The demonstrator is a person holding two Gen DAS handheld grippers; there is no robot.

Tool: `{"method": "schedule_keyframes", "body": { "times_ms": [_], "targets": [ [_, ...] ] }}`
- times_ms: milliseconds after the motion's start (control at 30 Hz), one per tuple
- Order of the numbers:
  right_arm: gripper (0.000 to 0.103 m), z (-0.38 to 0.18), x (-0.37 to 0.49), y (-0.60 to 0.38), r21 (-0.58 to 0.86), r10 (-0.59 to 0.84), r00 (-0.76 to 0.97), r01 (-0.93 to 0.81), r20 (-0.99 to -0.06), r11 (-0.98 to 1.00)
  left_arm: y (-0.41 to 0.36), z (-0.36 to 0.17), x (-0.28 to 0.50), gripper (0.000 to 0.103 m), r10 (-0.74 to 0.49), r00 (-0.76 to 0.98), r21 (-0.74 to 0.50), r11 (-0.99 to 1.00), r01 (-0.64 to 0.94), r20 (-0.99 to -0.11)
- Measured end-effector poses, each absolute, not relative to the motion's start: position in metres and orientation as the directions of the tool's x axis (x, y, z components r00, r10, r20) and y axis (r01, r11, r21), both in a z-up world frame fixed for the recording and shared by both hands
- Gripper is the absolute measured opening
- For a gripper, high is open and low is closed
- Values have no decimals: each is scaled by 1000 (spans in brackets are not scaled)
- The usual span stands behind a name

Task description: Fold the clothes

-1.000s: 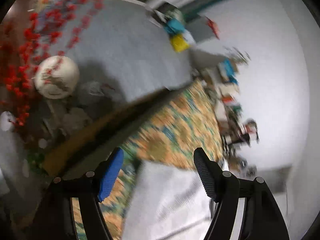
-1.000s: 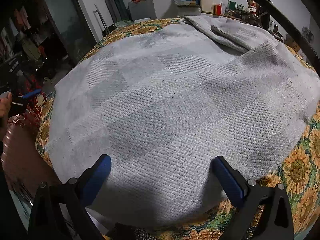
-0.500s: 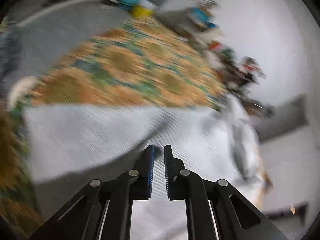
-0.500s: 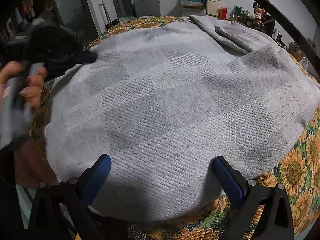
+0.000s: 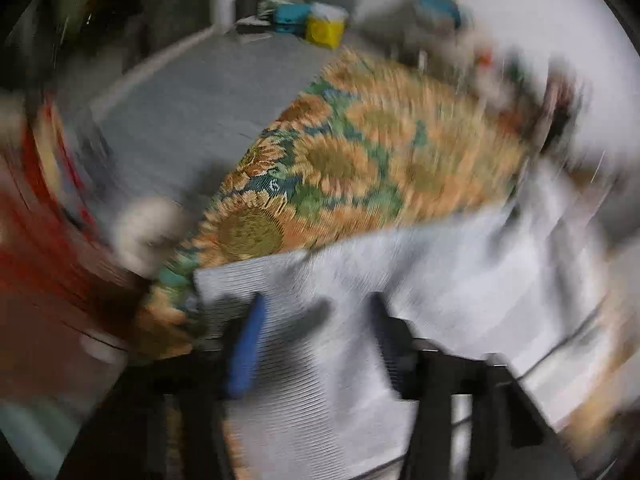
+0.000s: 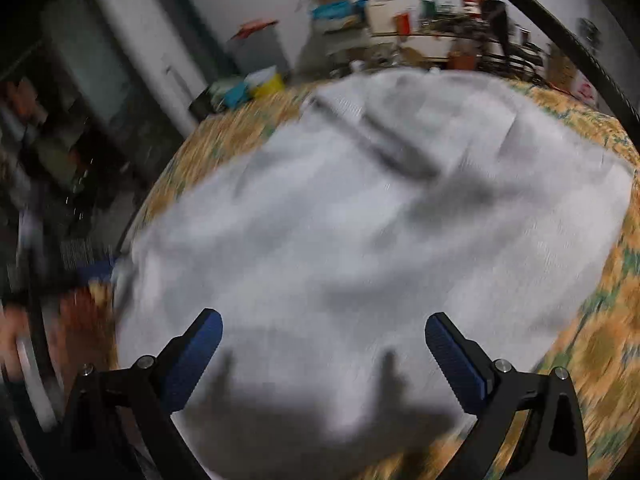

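A light grey knitted garment (image 6: 340,220) lies spread over a table covered by a sunflower-print cloth (image 6: 600,340). In the left wrist view, my left gripper (image 5: 318,304) hangs over the garment (image 5: 460,280) near its corner by the table's edge. Its jaws are opening, with the fabric lying under the gap and neither pad pressing on it. My right gripper (image 6: 323,318) is open wide above the near edge of the garment, holding nothing. A folded part of the garment lies at the far side. Both views are blurred by motion.
Past the sunflower cloth (image 5: 360,160) the table drops to a grey floor (image 5: 192,112). A white round vase (image 5: 148,232) and red berries (image 5: 40,220) stand beside it. Yellow and blue boxes (image 5: 324,30) sit further off. Cluttered shelves (image 6: 460,32) line the far wall.
My left gripper swung from the floor side onto the garment's corner, shut, then opened again. My right gripper stayed open and lifted back, so more of the room shows.
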State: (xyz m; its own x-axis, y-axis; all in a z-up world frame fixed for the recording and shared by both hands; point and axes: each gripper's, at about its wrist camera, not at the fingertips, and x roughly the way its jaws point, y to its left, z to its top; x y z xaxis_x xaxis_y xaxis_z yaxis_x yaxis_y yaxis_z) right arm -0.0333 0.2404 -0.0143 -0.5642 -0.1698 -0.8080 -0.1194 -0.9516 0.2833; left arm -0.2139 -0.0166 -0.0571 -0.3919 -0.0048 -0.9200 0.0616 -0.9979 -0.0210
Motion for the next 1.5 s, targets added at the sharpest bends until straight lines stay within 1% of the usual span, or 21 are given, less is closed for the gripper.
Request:
{"method": "schedule_keyframes", "body": {
  "times_ms": [33,67,167,233,333,433,533,633,700,800,867,933,1067,1200,1233,1300,1333,1367,1400,1433,1500],
  "targets": [
    [103,-12,-57,241,293,-169,-561,-140,-811,-946,0,-56,-217,62,-67,-388,73,-997,0,-919],
    [103,-8,-77,247,301,-166,-548,-166,-820,-939,16,-56,-222,62,-86,-381,117,-991,-58,-921],
    [103,7,-139,270,286,-130,-476,-273,-870,-918,51,-58,-239,63,-73,-336,144,-971,-191,-939],
    [103,14,-179,275,300,-134,-472,-296,-871,-907,71,-61,-248,67,-115,-328,213,-935,-283,-938],
    [103,15,-243,287,372,-221,-433,-300,-874,-878,86,-64,-265,67,-175,-319,284,-899,-334,-931],
    [103,9,-279,301,372,-185,-444,-384,-877,-845,94,-67,-283,67,-202,-291,304,-880,-365,-935],
    [103,-4,-318,308,385,-183,-433,-443,-883,-810,94,-78,-300,67,-204,-241,286,-880,-380,-949],
    [103,-26,-349,309,459,-265,-426,-460,-865,-760,85,-89,-308,70,-183,-202,247,-900,-359,-962],
    [103,-36,-362,306,434,-255,-394,-481,-883,-762,77,-92,-309,75,-150,-187,205,-923,-325,-971],
    [103,-63,-382,301,300,-169,-276,-552,-946,-778,59,-96,-313,81,-71,-161,117,-948,-296,-984],
    [103,-83,-391,292,203,-108,-199,-550,-974,-810,47,-100,-315,89,-18,-147,58,-961,-269,-989],
    [103,-87,-393,285,150,-27,-217,-573,-976,-806,38,-103,-314,94,15,-160,28,-964,-264,-987],
    [103,-90,-398,274,60,73,-194,-602,-978,-796,37,-102,-305,95,21,-209,36,-964,-264,-978],
    [103,-89,-394,274,88,62,-243,-559,-968,-825,40,-103,-281,95,45,-242,22,-964,-266,-969],
    [96,-87,-390,275,99,56,-265,-538,-963,-837,40,-104,-271,95,42,-253,27,-964,-264,-966],
    [75,-80,-382,280,121,47,-304,-512,-952,-851,41,-101,-257,89,45,-279,31,-964,-263,-959],
    [55,-75,-377,284,132,39,-314,-504,-948,-854,44,-98,-251,74,58,-287,22,-963,-268,-956],
    [40,-71,-373,289,142,31,-324,-496,-946,-857,51,-95,-239,54,74,-292,10,-961,-275,-954],
    [37,-68,-370,294,147,20,-322,-486,-946,-862,58,-92,-230,42,82,-292,5,-958,-287,-953],
    [34,-66,-365,298,165,1,-331,-471,-943,-866,66,-89,-223,26,88,-291,3,-954,-299,-953],
    [32,-60,-354,307,207,-34,-362,-452,-932,-868,79,-87,-212,15,49,-308,54,-947,-317,-950]
  ]
}}
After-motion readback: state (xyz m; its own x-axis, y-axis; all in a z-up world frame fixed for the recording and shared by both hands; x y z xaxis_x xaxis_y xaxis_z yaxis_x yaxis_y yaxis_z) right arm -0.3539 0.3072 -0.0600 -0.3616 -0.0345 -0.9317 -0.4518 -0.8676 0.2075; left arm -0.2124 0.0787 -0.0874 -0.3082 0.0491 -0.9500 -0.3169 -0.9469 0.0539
